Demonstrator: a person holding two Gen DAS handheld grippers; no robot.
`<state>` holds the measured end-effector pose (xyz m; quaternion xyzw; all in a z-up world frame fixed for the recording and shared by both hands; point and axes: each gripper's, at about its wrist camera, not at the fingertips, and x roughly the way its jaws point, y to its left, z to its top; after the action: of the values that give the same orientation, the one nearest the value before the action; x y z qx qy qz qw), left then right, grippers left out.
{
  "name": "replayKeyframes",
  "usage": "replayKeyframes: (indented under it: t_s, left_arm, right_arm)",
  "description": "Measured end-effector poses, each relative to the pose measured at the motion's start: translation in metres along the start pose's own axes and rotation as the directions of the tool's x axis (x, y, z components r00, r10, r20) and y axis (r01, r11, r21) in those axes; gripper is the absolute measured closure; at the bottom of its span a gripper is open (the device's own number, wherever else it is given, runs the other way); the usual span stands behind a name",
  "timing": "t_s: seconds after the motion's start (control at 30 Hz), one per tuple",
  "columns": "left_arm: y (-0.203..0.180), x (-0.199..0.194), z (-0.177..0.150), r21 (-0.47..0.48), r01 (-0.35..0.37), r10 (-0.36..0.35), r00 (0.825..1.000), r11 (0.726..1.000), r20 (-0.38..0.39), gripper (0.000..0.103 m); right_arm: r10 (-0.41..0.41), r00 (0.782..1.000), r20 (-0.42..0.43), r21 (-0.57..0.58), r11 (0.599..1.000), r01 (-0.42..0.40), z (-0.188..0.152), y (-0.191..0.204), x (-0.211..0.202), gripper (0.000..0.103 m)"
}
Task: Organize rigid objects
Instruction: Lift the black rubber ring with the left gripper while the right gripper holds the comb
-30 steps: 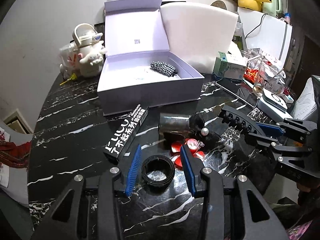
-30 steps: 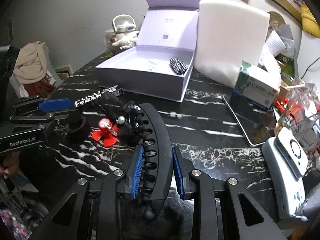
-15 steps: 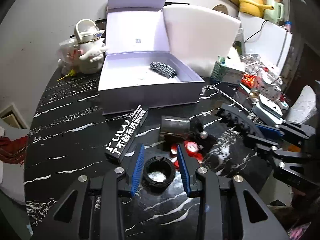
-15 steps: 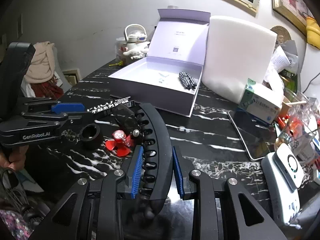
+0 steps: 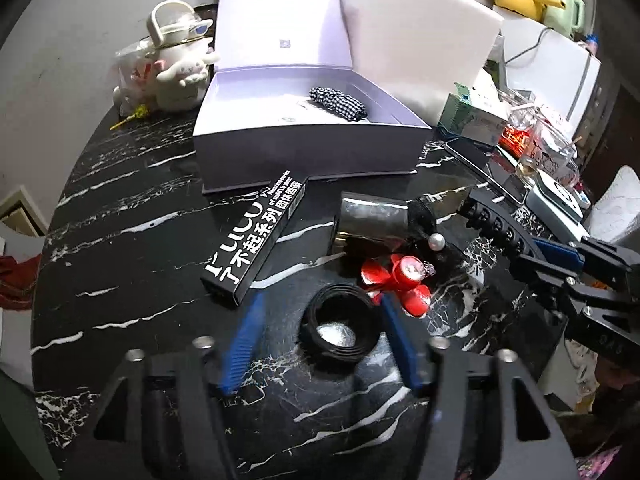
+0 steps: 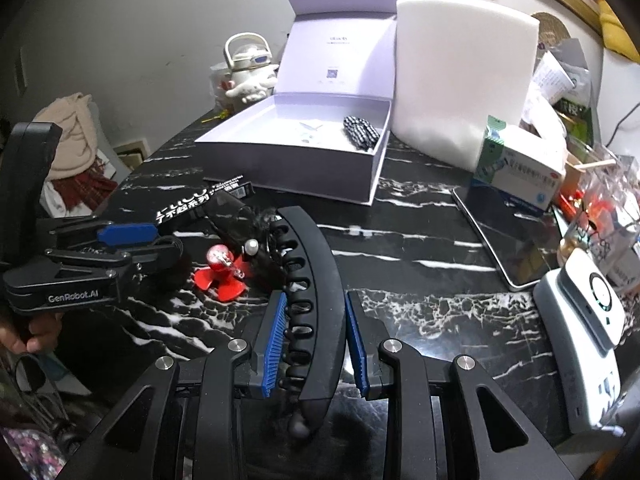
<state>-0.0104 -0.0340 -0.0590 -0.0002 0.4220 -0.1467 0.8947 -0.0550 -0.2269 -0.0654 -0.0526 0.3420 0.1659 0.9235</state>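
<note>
Since the earlier frame, the left gripper (image 5: 320, 340) has sunk slightly and its fingers have just been opening; they now stand apart on either side of the black ring (image 5: 339, 330), which lies on the marble tabletop (image 5: 132, 240) between them, untouched. Just beyond the ring lie a red clip (image 5: 400, 280) and a black labelled box (image 5: 256, 240). The right gripper (image 6: 312, 344) stays clamped on a curved black hair clip (image 6: 316, 292). Behind, the lavender box (image 5: 312, 140) sits open.

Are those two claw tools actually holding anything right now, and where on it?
The right gripper clamps the black hair clip across its near end. The left gripper, just opened, holds nothing; the black ring lies loose between its fingers.
</note>
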Motion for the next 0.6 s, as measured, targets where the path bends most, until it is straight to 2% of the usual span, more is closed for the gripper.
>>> replayKeyframes:
  t_s: [0.13,0.37,0.5,0.6]
  left_arm:
    - [0.003,0.005,-0.001,-0.022,0.043,-0.044,0.999,0.999,-0.012,0.038]
    - [-0.012,0.011,-0.002,0.051,0.033,-0.032,0.999,0.998,-0.022,0.038]
    - [-0.016,0.018,-0.005,0.059,0.040,-0.037,0.998,0.997,-0.045,0.038]
    - [-0.018,0.017,-0.005,0.070,0.035,-0.033,0.999,0.997,-0.026,0.038]
  right_arm:
    - [0.004,1.000,-0.005,0.002,1.000,-0.004,0.001,0.000,0.001,0.074]
    - [0.010,1.000,-0.026,0.019,1.000,-0.010,0.000,-0.004,0.010,0.074]
    - [0.012,0.999,-0.035,0.031,0.999,-0.010,0.000,-0.008,0.013,0.074]
    - [0.009,0.999,-0.038,0.040,0.999,-0.007,0.000,-0.012,0.014,0.074]
